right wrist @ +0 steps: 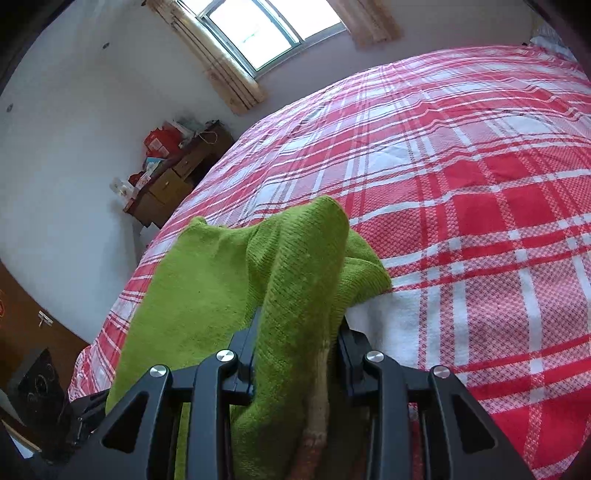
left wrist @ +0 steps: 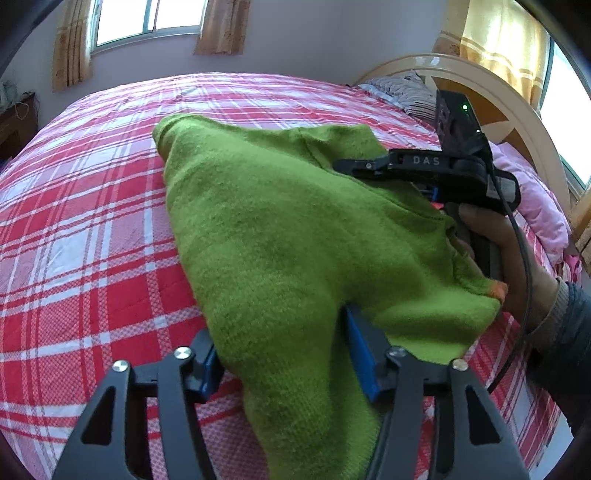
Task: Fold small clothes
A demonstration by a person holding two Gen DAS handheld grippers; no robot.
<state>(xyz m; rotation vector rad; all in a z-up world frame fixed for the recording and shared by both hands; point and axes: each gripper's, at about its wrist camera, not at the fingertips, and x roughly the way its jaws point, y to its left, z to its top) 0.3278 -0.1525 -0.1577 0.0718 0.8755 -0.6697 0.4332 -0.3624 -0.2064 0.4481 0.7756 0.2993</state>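
Your left tool [left wrist: 280, 354] has the green knit garment [left wrist: 273, 236] bunched between its two blue-padded fingers [left wrist: 360, 354]; the cloth fills the gap and drapes down over the near end, but the left pad stands a little off the fabric, so you cannot tell for certain that it is pinched tight. Your right tool [right wrist: 295, 350] is narrow and clamped on a ridge of the same garment [right wrist: 295, 266], with the knit rising between its black fingers [right wrist: 245, 354] and hiding their tips. In the left wrist view the right tool [left wrist: 354, 167] comes in from the right with its tip buried in the far upper edge of the cloth, and your hand [left wrist: 517, 258] grips its handle, a dark sleeve [left wrist: 565, 339] at the wrist and a black cable [left wrist: 521, 258] looping down past it. The garment is lifted between the two tools, its far end trailing onto the bed [left wrist: 92, 221], which has a red and white plaid cover; it lies toward the near edge of the bed. A small orange patch [left wrist: 496, 290] shows at the garment's right-hand corner. The headboard [left wrist: 509, 99] curves at the right end of the bed with a pink pillow [left wrist: 535, 199] below it. A brown cabinet [right wrist: 173, 184] with clutter stands by the wall past the bed's far left edge, under a curtained window [right wrist: 266, 33].
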